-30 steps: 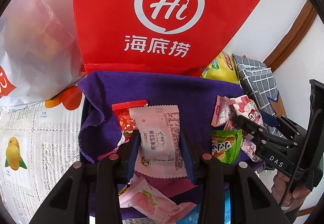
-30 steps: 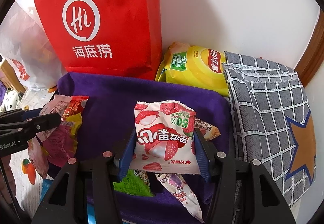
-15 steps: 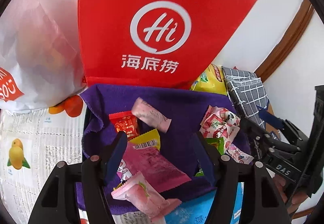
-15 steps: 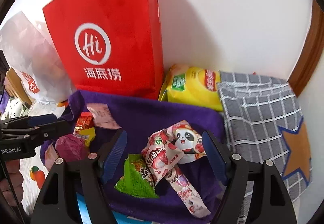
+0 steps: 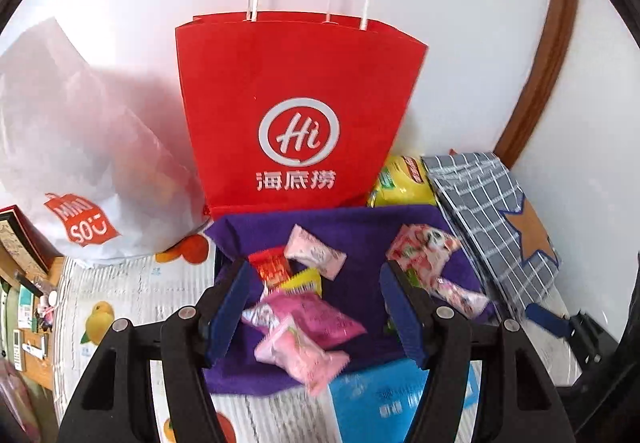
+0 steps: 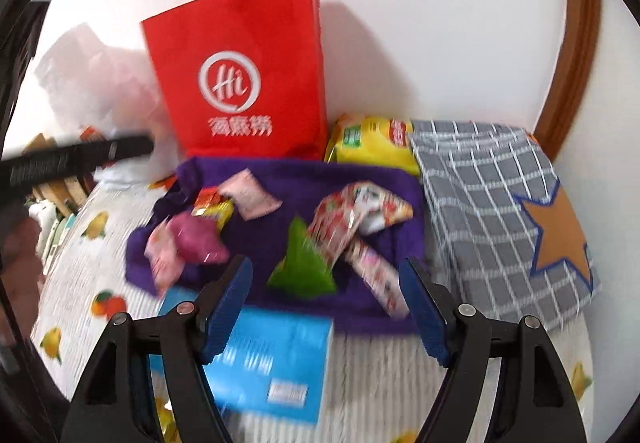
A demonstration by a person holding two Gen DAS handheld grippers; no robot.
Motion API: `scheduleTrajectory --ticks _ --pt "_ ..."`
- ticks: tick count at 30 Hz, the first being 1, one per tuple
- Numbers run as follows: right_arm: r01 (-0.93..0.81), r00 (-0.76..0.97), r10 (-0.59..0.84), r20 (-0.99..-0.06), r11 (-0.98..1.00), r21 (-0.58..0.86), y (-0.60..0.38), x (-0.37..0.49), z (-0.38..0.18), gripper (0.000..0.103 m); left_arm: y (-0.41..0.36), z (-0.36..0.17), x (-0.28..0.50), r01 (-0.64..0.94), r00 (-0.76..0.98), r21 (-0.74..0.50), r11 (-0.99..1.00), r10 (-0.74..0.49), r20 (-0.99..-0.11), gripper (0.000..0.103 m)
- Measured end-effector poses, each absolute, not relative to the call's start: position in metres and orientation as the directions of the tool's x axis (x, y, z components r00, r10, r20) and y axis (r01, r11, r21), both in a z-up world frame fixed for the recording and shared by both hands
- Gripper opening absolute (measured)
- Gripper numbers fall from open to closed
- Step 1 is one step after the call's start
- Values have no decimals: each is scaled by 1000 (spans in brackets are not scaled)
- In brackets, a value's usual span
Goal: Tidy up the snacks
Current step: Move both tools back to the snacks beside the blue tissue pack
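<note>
Both the left tongs (image 5: 316, 307) and right tongs (image 6: 326, 307) hang agape and empty above the snack packets (image 5: 304, 307) scattered on the purple cloth (image 6: 288, 171), while only the right view shows the green packet (image 6: 302, 263) whole.

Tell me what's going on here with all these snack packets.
A person is sorting snacks with a handheld claw in each hand. Small packets lie in two loose groups on a purple cloth: pink and red ones on its left side, a strawberry-print pack and a green pack on its right. Both the left claw and the right claw are open and hold nothing, above the cloth. A red paper bag stands behind, against the wall.
</note>
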State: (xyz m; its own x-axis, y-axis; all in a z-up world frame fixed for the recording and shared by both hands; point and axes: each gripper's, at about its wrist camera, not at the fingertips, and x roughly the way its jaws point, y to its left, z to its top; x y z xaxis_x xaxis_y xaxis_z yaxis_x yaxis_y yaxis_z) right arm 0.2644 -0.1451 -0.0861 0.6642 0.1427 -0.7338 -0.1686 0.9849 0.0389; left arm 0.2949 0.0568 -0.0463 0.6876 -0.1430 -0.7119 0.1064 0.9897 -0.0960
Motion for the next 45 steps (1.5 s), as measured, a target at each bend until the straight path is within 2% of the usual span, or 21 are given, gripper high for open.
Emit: scheduleTrajectory --ticks 10,22,32,36,40,45 --pt "-174 600 190 -777 979 105 -133 192 -110 71 79 -44 238 100 672 -79 992 -126 -730 65" --pt "-367 548 304 -779 925 102 -83 136 -124 71 108 -57 195 86 653 -141 986 -163 -740 65" --pt "-418 470 246 -848 908 32 -64 137 -180 71 109 -101 176 43 608 -162 986 -155 -779 65" --pt "-432 493 207 -845 901 -31 -64 131 -190 63 106 -119 167 22 586 -160 987 -143 -798 65" --pt "-435 507 212 -835 900 -35 -74 121 -187 53 99 -138 160 10 562 -166 986 -142 -815 65" --pt "-417 536 244 -808 909 -2 -102 103 -172 52 80 -163 152 33 519 -205 978 -192 -833 65"
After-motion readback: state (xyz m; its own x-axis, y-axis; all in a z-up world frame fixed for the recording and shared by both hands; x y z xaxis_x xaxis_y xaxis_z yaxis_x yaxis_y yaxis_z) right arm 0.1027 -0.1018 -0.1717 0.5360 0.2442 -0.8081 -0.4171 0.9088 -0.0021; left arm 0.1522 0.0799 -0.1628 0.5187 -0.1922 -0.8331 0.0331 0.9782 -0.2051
